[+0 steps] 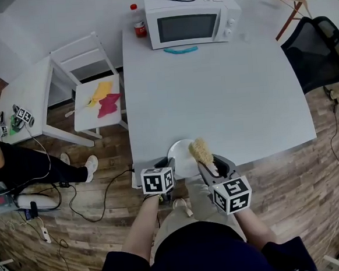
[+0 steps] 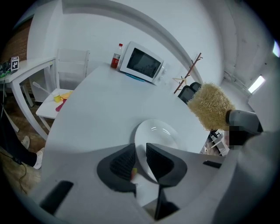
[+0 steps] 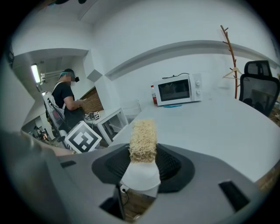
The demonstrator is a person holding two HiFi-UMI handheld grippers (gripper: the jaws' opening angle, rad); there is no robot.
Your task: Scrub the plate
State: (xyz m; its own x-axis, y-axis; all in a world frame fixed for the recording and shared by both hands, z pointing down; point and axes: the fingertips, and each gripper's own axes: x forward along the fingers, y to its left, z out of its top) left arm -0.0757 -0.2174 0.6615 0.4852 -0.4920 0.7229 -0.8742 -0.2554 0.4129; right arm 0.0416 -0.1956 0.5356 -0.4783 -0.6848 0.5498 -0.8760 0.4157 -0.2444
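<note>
- Gripping the white plate (image 1: 180,158) by its near rim with the left gripper (image 2: 140,151): jaws closed on it, one dark pad on each side.
- Resting at the near edge of the big pale table (image 1: 213,93), partly past that edge.
- Squeezing the white handle of the brush (image 3: 143,140) with the right gripper (image 3: 143,161): jaws tight on it, tan bristles poking out in front.
- Hanging close by the plate's right side, bristles up in the air and apart from the plate in the left gripper view.
- Far back on the table: a white microwave (image 1: 189,19), a bottle (image 1: 139,21) with a red cap just beside it, a blue strip (image 1: 180,50) in front.
- Off to the left: a white chair (image 1: 87,51) with yellow and pink cloths (image 1: 105,99) on its seat.
- Off to the right: a black chair (image 1: 317,47).
</note>
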